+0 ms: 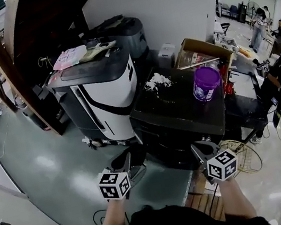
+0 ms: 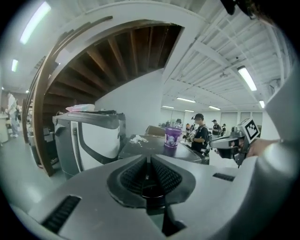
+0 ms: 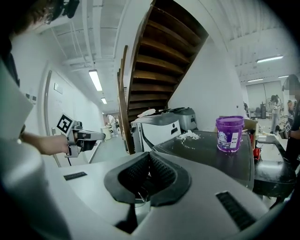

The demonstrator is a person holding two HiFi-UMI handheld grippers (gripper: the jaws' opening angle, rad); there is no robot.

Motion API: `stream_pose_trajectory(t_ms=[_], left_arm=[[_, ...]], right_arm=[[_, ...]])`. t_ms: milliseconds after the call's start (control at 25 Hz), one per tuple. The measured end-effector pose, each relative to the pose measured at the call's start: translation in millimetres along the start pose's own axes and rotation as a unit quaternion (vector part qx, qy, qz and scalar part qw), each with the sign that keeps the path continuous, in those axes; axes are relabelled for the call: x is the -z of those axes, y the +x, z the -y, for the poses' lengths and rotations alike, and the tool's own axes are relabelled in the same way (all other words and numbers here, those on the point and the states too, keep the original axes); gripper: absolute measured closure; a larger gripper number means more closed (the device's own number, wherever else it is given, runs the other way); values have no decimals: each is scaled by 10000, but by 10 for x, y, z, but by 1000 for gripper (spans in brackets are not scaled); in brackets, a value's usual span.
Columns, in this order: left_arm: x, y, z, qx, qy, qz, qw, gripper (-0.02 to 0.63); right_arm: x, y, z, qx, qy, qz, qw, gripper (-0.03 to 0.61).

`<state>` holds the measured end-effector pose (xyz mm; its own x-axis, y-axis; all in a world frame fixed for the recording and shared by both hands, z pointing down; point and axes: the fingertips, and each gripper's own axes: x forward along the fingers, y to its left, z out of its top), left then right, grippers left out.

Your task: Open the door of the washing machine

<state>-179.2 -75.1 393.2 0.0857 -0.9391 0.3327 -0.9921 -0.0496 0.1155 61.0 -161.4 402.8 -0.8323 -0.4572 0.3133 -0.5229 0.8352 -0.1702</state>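
The washing machine (image 1: pixel 183 112) is a black box-shaped appliance in the middle of the head view. Its flat top (image 3: pixel 206 150) carries a purple tub (image 1: pixel 206 82) and a patch of white powder (image 1: pixel 157 81). Its front face is seen too steeply to make out the door. My left gripper (image 1: pixel 130 169) hangs in the air before the machine's left front corner, and my right gripper (image 1: pixel 205 153) before its right front corner. Neither touches the machine. In the left gripper view the jaws (image 2: pixel 148 161) are shut with nothing between them. The right gripper (image 3: pixel 149 161) is likewise shut and empty.
A grey and white machine (image 1: pixel 99 89) with papers on top stands left of the washer, under a wooden staircase (image 1: pixel 9 68). A cardboard box (image 1: pixel 200 53) sits behind the tub. A wire fan guard (image 1: pixel 243 155) lies on the floor at right. People (image 1: pixel 279 76) stand at far right.
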Motion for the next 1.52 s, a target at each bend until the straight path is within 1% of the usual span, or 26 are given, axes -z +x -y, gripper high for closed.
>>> stream_pose_trajectory(t_ms=[80, 160, 280, 440, 520, 600, 680, 760, 880, 1120, 1520], left_arm=[[-125, 20, -72, -95, 75, 49, 9999, 574], [-286, 8, -67, -5, 63, 273, 9996, 574], [-506, -15, -61, 84, 258, 454, 9986, 578], [-708, -15, -127, 156, 474, 547, 9973, 592], [-792, -18, -215, 105, 458, 602, 9971, 595], [-836, -10, -246, 118, 316, 641, 9974, 594], [-842, 5, -209, 159, 224, 680, 9973, 595], [-835, 23, -128, 184, 255, 748, 9967, 595], [-800, 45, 18, 242, 334, 840, 9956, 595], [-571, 85, 163, 320, 266, 650, 9970, 595], [-503, 117, 309, 306, 275, 619, 9972, 595]], right_arm=[[-180, 16, -17, -14, -81, 145, 9999, 560], [-376, 18, -27, -3, -108, 332, 9994, 560], [-628, 16, -101, -69, 7, 639, 9979, 560], [-768, 33, -204, -154, -4, 790, 9968, 560], [-816, 28, -215, -134, -55, 831, 9964, 560], [-854, 2, -205, -77, -87, 883, 9960, 560], [-891, -22, -205, -34, -93, 974, 9952, 560], [-930, -50, -238, -41, -131, 1080, 9941, 561], [-963, -97, -308, -58, -316, 1185, 9924, 561], [-829, -152, -363, -106, -376, 1129, 9928, 561], [-689, -293, -333, -146, -396, 1098, 9931, 561]])
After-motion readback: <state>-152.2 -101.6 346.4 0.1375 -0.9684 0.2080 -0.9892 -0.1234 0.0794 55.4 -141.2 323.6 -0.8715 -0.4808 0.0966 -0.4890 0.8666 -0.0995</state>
